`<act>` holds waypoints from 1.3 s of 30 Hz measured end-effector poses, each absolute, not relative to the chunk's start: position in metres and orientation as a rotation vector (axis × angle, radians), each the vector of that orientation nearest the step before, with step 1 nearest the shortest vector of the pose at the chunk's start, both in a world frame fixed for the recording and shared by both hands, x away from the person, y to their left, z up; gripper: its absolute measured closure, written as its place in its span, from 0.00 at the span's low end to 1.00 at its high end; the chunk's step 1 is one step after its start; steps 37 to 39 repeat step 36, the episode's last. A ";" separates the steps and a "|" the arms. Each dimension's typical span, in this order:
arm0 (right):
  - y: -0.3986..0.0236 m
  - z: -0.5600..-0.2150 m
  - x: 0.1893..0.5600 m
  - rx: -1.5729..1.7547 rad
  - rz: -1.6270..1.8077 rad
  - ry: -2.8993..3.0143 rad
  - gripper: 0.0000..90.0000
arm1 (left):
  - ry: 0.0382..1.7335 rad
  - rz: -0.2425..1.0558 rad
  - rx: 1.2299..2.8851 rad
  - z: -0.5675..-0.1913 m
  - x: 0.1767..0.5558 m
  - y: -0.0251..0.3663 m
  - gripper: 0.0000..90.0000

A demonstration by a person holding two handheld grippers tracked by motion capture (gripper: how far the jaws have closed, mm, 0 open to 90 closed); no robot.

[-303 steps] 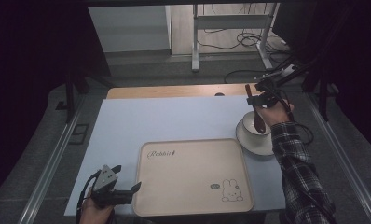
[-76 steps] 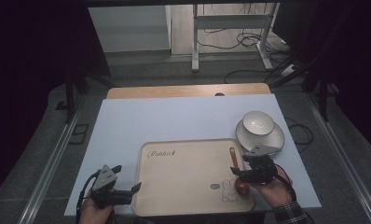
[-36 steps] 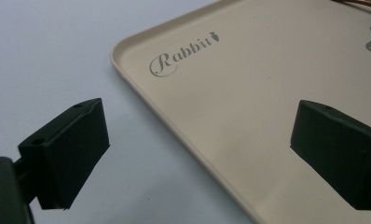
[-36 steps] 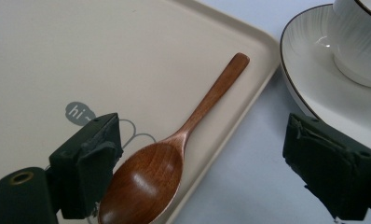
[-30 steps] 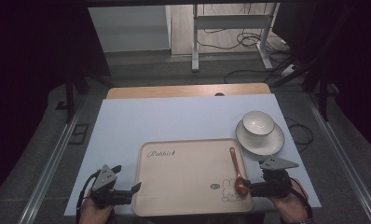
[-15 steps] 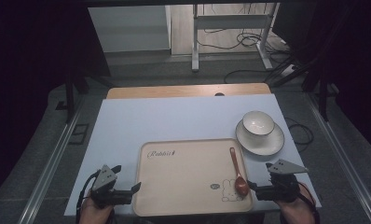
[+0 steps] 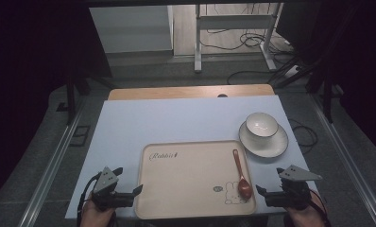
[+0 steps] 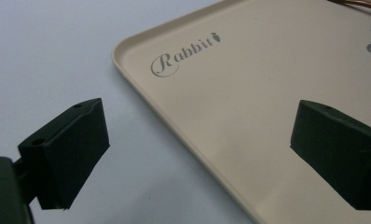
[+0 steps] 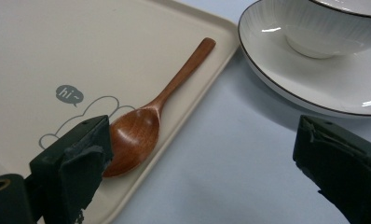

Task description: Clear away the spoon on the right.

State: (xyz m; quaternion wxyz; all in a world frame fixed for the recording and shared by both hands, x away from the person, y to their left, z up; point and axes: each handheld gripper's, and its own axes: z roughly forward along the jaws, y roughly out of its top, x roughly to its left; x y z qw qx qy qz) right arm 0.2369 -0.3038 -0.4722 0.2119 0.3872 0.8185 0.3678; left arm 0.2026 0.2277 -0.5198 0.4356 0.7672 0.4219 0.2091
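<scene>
**Table inventory: two grippers, tray, spoon, bowl and plate**

Left gripper: held low at the near left of the table, jaws spread wide and holding nothing. Its tips point at the left edge of the tray. In the left gripper view one jaw stands over the bare table and the other over the tray floor, with the tray rim running between them and the printed word "Rabbit" just ahead.

Tray: cream, rectangular, lying flat between the two grippers, with a small rabbit drawing and a "hi~" bubble near its right end.

Spoon: brown wood, lying inside the tray along its right rim, bowl end toward the right gripper and handle pointing away from it. In the right gripper view the spoon lies just ahead of the left-hand jaw, untouched.

Right gripper: held low just off the tray's right near corner, jaws wide apart and empty.

Bowl on plate: white, dark-rimmed, standing ahead of the right gripper, just beside the tray's far right corner.
</scene>
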 end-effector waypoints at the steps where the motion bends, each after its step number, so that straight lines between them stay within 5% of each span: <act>1: -0.305 -0.473 0.236 1.080 1.024 2.268 0.05 | 1.050 0.520 1.908 -0.520 0.203 0.228 0.04; 39: -0.329 -0.491 0.222 1.175 0.957 2.255 0.02 | 1.065 0.518 1.898 -0.520 0.203 0.229 0.03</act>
